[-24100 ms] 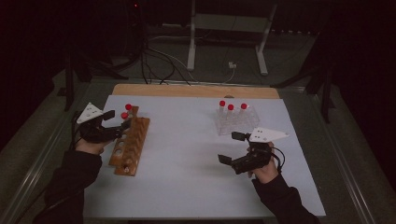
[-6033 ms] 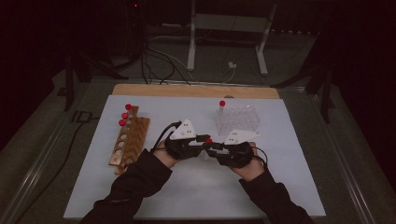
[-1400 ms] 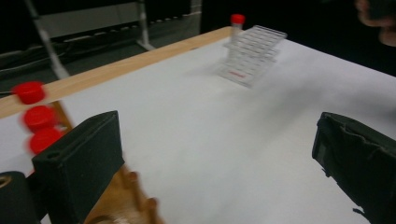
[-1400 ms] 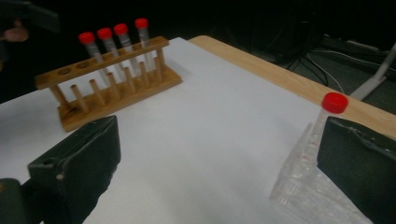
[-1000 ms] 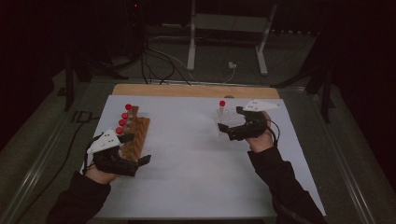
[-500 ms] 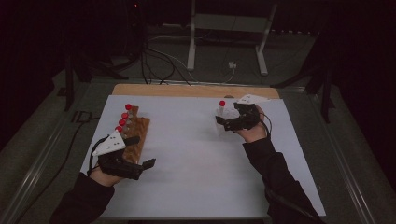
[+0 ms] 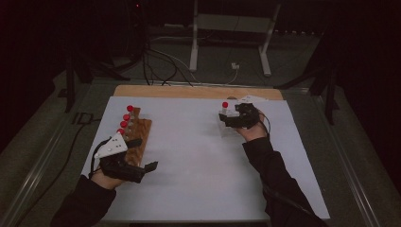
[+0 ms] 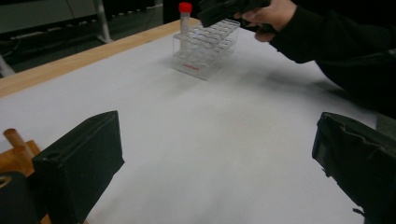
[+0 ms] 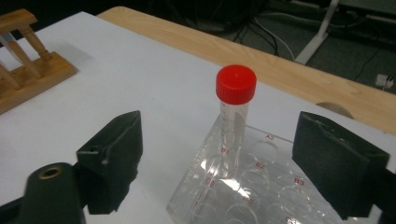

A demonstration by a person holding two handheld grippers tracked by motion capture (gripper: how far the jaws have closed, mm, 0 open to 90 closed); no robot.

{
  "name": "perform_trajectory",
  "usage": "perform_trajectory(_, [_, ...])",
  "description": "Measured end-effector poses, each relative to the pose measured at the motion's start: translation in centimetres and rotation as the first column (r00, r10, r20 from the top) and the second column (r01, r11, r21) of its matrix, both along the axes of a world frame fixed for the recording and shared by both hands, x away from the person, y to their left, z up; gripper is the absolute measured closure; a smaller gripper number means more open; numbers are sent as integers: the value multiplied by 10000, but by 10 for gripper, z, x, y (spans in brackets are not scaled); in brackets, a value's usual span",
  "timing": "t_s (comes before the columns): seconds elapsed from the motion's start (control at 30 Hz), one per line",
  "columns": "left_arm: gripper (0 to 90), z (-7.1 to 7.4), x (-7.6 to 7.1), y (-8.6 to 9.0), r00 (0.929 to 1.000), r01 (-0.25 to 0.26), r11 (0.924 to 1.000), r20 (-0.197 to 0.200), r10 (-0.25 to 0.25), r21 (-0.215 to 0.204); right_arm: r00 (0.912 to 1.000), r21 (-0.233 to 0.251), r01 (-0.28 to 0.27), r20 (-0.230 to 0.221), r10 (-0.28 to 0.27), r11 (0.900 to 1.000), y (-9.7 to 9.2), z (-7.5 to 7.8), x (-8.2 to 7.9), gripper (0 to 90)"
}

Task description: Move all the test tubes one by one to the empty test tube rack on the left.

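Both of your grippers have their jaws spread wide with nothing between them: your right gripper [image 9: 219, 163] hangs just over the clear plastic rack [image 9: 261, 186], and your left gripper [image 7: 142, 165] sits low over the white table cover [image 7: 194, 161] beside the near end of the wooden rack [image 7: 137, 137]. One red-capped tube [image 9: 235, 116] stands upright in a corner well of the clear rack, whose other labelled wells you can see are empty. Four red caps [image 7: 126, 120] show in a row along the wooden rack at your left, well apart from the clear one.
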State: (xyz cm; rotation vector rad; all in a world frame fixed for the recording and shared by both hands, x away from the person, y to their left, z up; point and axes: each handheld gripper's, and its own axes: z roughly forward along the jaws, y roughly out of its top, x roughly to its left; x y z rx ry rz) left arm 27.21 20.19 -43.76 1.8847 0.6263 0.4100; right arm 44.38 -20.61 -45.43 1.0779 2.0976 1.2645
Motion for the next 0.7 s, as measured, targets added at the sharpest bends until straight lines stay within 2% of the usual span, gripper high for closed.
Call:
perform_trajectory(0.17, [26, 0, 0, 0, 10000, 40, 10000, -14, -40, -38, 9997, -182, 112, -233, -116, 9998, 4, -5, 7, 284])
perform_trajectory(0.3, [26, 0, 1, 2, 10000, -10, 10000, -16, 10, -31, 9991, -176, 148, -399, -155, 9997, 6, -8, 10, 441])
perform_trajectory(0.37, [26, 0, 1, 2, 10000, -7, 10000, -9, 7, -11, 9987, -253, 235, -441, -246, 9994, 8, -9, 13, 483])
perform_trajectory(0.43, [26, -1, 1, 2, 10000, 17, 10000, -29, -17, -27, 9975, -347, 490, -501, -507, 9982, 8, -10, 15, 551])
perform_trajectory(0.53, [26, -1, 1, 2, 10000, 13, 10000, -54, -13, -25, 9961, -456, 692, -518, -716, 9966, 9, -11, 18, 631])
perform_trajectory(0.7, [26, -2, 2, 1, 10000, 45, 10000, -80, -45, -5, 9961, -714, 698, -482, -733, 9950, 12, -15, 21, 727])
